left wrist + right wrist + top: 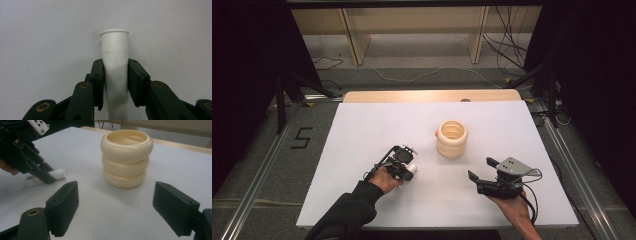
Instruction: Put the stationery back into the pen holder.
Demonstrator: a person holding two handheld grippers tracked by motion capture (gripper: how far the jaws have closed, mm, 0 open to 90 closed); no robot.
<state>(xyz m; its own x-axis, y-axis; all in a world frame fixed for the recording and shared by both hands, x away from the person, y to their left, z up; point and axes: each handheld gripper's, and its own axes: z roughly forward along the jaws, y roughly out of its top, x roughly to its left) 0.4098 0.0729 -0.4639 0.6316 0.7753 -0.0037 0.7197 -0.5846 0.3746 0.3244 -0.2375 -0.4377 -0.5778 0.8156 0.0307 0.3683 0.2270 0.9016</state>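
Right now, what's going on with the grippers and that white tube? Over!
Left gripper shut on white tube, low over the table. Right gripper open, empty, facing the cream ringed holder. Nothing between tube and holder.

Between your left gripper's black jaws you have a plain white tube (a faint seam line below its rim), and ahead of your right gripper's black jaws stands a cream ribbed holder on the white table.
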